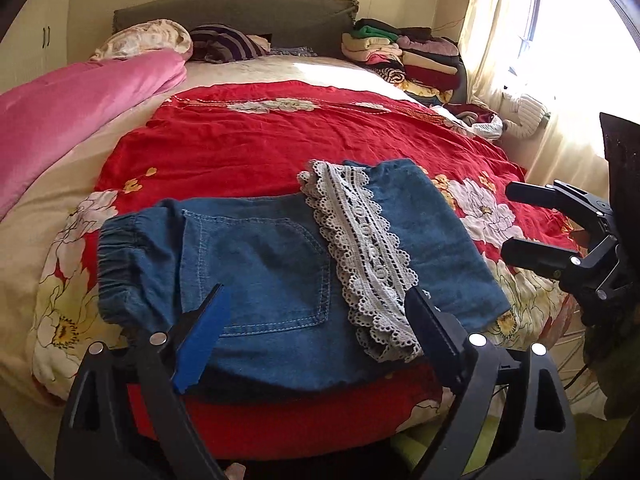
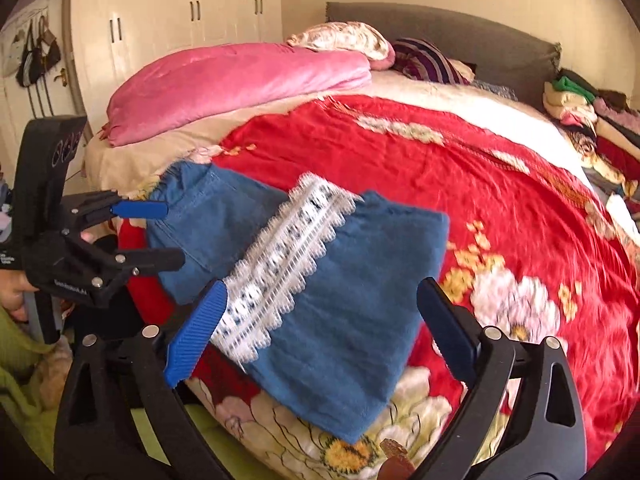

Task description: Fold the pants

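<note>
- Pants (image 1: 280, 264): blue denim, lying folded on the red flowered bedspread (image 1: 260, 148) near the foot edge of the bed. Elastic waistband (image 1: 120, 268) to the left in the left wrist view, back pocket facing up. A leg part is laid across the right side, its white lace trim (image 1: 360, 248) running diagonally over the denim.
- Left gripper (image 1: 320, 320): just above the near edge of the pants, jaws spread wide and holding nothing. One blue-padded finger (image 1: 204, 336) over the waistband side, the other finger over the lace end. In the right wrist view the same gripper (image 2: 164, 236) sits at the waistband end, fingers apart, with no cloth between them.
- Right gripper (image 2: 320, 320): over the folded leg end of the pants (image 2: 340, 280), jaws spread wide and empty. In the left wrist view it (image 1: 516, 220) hangs off to the right of the pants, clear of the cloth, fingers apart.
- Pink quilt (image 2: 240, 88): bunched along the far left side of the bed.
- Stack of folded clothes (image 1: 404, 56): at the head of the bed, beside the curtain (image 1: 500, 40).
- Wardrobe (image 2: 180, 12): cream doors, behind the pink quilt.
</note>
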Available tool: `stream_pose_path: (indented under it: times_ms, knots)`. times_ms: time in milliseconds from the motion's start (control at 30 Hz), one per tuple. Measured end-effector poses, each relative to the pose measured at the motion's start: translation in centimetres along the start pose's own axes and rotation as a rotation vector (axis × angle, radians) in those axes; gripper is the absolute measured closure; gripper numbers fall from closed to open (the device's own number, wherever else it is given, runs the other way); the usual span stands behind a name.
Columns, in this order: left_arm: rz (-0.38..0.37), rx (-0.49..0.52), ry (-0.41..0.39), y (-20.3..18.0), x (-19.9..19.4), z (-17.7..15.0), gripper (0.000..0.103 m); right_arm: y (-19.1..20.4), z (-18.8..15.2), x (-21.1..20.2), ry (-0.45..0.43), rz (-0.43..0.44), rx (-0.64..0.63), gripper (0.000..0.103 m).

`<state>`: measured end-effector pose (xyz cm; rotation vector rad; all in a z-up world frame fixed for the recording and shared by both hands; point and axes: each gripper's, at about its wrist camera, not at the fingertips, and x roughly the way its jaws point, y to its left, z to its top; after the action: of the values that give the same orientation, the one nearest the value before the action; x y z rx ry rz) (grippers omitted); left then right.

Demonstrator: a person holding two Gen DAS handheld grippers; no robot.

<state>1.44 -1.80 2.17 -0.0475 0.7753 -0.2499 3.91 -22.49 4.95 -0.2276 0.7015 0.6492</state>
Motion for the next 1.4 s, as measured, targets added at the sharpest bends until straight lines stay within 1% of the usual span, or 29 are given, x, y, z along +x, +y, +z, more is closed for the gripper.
stream_pose_path:
  times_ms: [133, 233, 567, 667, 767, 800, 833, 900, 933, 1000, 1033, 1067, 1100, 1267, 1300, 1400]
  knots:
    - [0.021, -0.039, -0.011, 1.5, -0.9, -0.4, 0.011, 1.0, 1.4, 0.3, -0.016, 0.037, -0.015, 0.012]
    - [0.038, -0.07, -0.015, 2.8, -1.5, -0.8, 0.011, 1.8, 2.4, 0.9, -0.014, 0.062, -0.025, 0.011]
    - [0.072, -0.243, -0.001, 8.4, -3.0, -2.8, 0.01, 4.8, 6.1, 4.3, 0.015, 0.132, -0.086, 0.011]
    - [0.058, -0.291, 0.013, 9.6, -2.8, -3.4, 0.01, 5.5, 7.3, 5.5, 0.028, 0.162, -0.096, 0.01]
    - [0.019, -0.353, 0.023, 10.7, -2.4, -4.2, 0.012, 6.3, 8.5, 7.0, 0.052, 0.199, -0.115, 0.01]
    - [0.008, -0.367, 0.025, 11.0, -2.2, -4.4, 0.014, 6.7, 9.0, 7.6, 0.065, 0.219, -0.13, 0.01]
    - [-0.003, -0.378, 0.027, 11.2, -2.1, -4.6, 0.022, 7.0, 9.2, 7.9, 0.069, 0.224, -0.137, 0.01]
    - [-0.028, -0.406, 0.033, 11.5, -1.7, -4.8, 0.03, 7.9, 10.0, 9.0, 0.082, 0.237, -0.169, 0.01]
    - [-0.042, -0.414, 0.035, 11.5, -1.5, -4.9, 0.032, 8.4, 10.4, 9.5, 0.084, 0.245, -0.187, 0.01]
    - [-0.068, -0.435, 0.04, 11.6, -1.1, -5.0, 0.033, 9.2, 10.9, 10.3, 0.093, 0.254, -0.213, 0.01]
    - [-0.073, -0.435, 0.042, 11.6, -0.9, -5.0, 0.035, 9.6, 11.2, 10.9, 0.102, 0.266, -0.227, 0.01]
    - [-0.077, -0.436, 0.048, 11.5, -0.6, -5.0, 0.039, 10.2, 11.6, 11.7, 0.115, 0.277, -0.242, 0.01]
    - [-0.084, -0.441, 0.056, 11.5, -0.2, -5.1, 0.047, 10.5, 11.8, 12.2, 0.129, 0.289, -0.253, 0.01]
    - [-0.09, -0.443, 0.064, 11.3, 0.8, -5.3, 0.047, 12.8, 12.2, 15.9, 0.208, 0.308, -0.307, 0.01]
    - [-0.09, -0.446, 0.064, 11.4, 0.8, -5.3, 0.05, 13.3, 12.2, 16.6, 0.226, 0.319, -0.317, 0.01]
    - [-0.098, -0.451, 0.064, 11.5, 1.0, -5.5, 0.05, 14.4, 12.4, 18.4, 0.268, 0.343, -0.343, 0.01]
